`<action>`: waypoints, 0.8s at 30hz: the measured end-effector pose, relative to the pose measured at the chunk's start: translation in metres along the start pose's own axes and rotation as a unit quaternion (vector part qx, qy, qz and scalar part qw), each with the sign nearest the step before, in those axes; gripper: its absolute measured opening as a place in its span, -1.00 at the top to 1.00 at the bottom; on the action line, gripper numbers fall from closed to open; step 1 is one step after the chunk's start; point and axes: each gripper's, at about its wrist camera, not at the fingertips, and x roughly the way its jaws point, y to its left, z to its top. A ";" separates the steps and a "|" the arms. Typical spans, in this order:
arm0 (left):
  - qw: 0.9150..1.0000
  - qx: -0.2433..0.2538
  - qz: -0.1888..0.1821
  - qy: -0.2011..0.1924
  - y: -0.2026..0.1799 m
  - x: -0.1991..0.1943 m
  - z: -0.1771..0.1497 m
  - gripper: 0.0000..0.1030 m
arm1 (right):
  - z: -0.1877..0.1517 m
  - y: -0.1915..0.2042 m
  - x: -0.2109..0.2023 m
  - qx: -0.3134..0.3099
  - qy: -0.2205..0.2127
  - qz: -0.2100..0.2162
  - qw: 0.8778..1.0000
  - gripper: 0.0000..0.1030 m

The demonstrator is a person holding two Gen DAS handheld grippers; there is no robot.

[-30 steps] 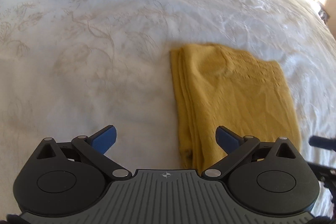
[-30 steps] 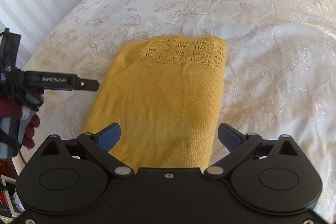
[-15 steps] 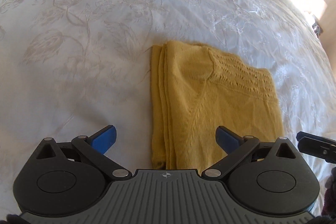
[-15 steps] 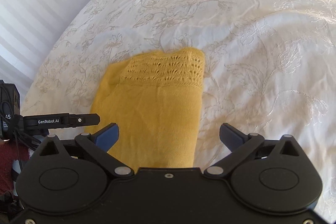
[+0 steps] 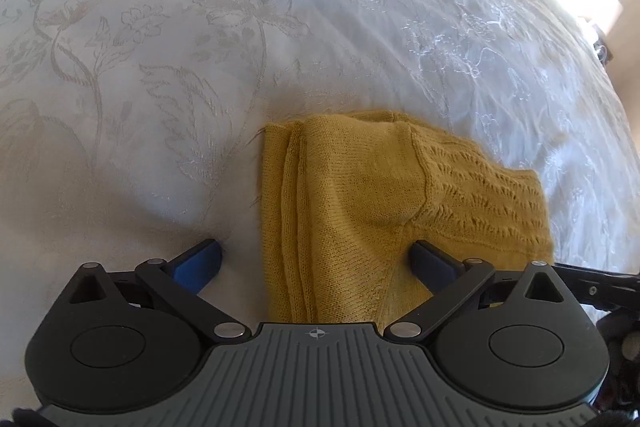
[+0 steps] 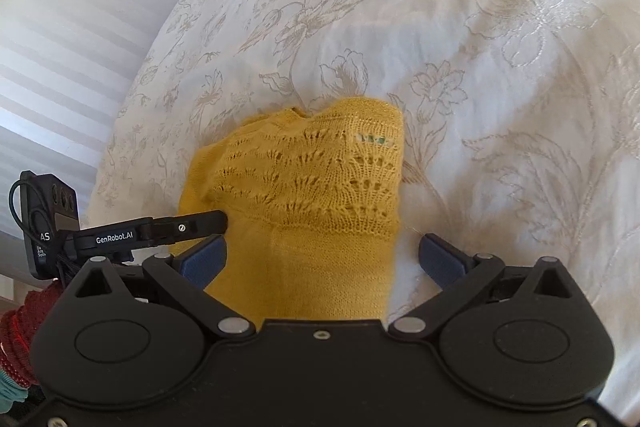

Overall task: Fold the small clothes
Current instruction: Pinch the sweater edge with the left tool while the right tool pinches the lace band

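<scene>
While both grippers stand open, the yellow knit (image 5: pixel 360 211) lies between them.
Your left gripper (image 5: pixel 316 263) straddles its layered edge; your right gripper (image 6: pixel 324 259) straddles the opposite edge, long axis running ahead.

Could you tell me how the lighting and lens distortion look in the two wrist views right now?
Left wrist view: the upper right corner is blown out by glare, and the bedspread bulges with fisheye curvature. Right wrist view: light is even, the yellow knit garment is sharp enough to show its lace pattern, and the frame edges bend strongly.
</scene>
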 end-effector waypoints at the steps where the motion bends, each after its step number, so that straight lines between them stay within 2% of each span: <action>1: 1.000 0.005 -0.004 0.000 -0.001 0.000 0.001 -0.98 | 0.001 0.000 0.001 -0.001 0.000 0.008 1.000 -0.99; 3: 1.000 0.014 -0.020 -0.003 -0.003 -0.001 0.002 -0.97 | 0.001 0.000 0.001 0.003 -0.001 0.019 1.000 -0.83; 4: 0.999 0.016 -0.030 -0.006 -0.004 -0.002 0.002 -0.84 | 0.003 0.000 0.001 0.004 0.000 0.017 1.000 -0.45; 5: 0.999 0.018 -0.039 -0.009 -0.007 -0.003 0.003 -0.44 | 0.003 0.001 0.001 0.004 0.003 0.008 1.000 -0.09; 7: 0.999 0.019 -0.051 -0.006 -0.014 -0.001 0.004 0.07 | 0.001 0.004 -0.001 -0.005 0.001 0.004 1.000 0.13; 8: 0.998 0.021 -0.051 -0.005 -0.019 0.000 0.004 0.20 | 0.000 0.007 -0.004 -0.013 -0.003 -0.001 1.000 0.21; 11: 0.998 0.029 -0.057 -0.012 -0.027 -0.004 0.003 0.46 | -0.003 0.020 -0.015 -0.024 -0.019 -0.024 0.999 0.28; 16: 0.994 0.056 -0.077 -0.049 -0.047 -0.035 -0.006 0.51 | -0.019 0.053 -0.049 -0.063 -0.062 -0.052 0.995 0.31; 19: 0.988 0.093 -0.096 -0.075 -0.070 -0.062 -0.017 0.51 | -0.035 0.069 -0.075 -0.076 -0.091 -0.060 0.991 0.32; 24: 0.978 0.121 -0.135 -0.098 -0.106 -0.103 -0.040 0.54 | -0.064 0.089 -0.124 -0.080 -0.129 -0.071 0.986 0.33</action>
